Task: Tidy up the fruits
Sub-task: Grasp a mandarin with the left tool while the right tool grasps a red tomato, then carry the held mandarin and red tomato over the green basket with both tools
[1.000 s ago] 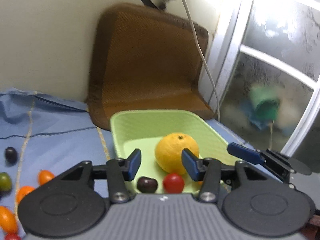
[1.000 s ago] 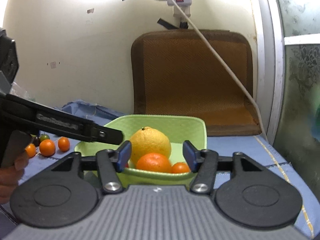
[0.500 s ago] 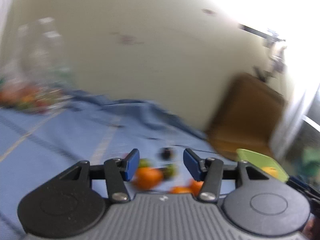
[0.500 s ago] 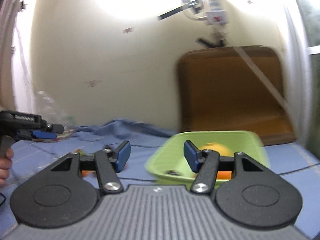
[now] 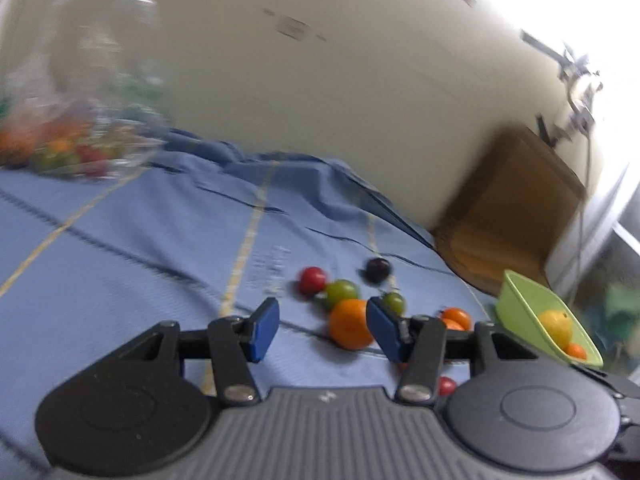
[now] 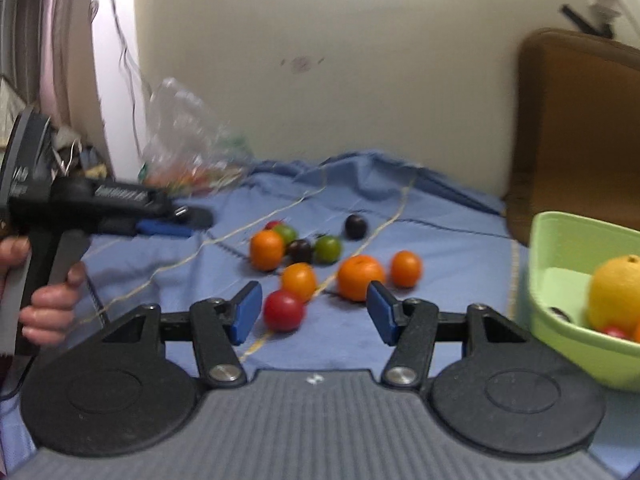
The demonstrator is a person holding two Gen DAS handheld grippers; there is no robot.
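Loose fruits lie on the blue cloth (image 6: 360, 200): several small oranges (image 6: 360, 278), a red tomato (image 6: 283, 311), green tomatoes (image 6: 328, 248) and dark ones (image 6: 355, 226). The light green basket (image 6: 560, 240) at the right holds a big yellow citrus (image 6: 618, 292) and small fruits. My right gripper (image 6: 314, 314) is open above the near fruits, with nothing between its pads. My left gripper (image 5: 324, 332) is open too; an orange (image 5: 350, 330) lies on the cloth beyond its right finger. In the right wrist view the left gripper (image 6: 180, 222) hovers left of the pile, held by a hand (image 6: 48, 308).
A clear plastic bag (image 6: 188, 152) with more small fruits lies at the back left by the wall. A brown cushion (image 6: 580, 120) leans on the wall behind the basket (image 5: 520, 308). The cloth is rumpled along the wall.
Both views have swung left from the basket to the loose fruits on the cloth. The left gripper left the basket and now hovers by the pile. Neither gripper has taken hold of anything.
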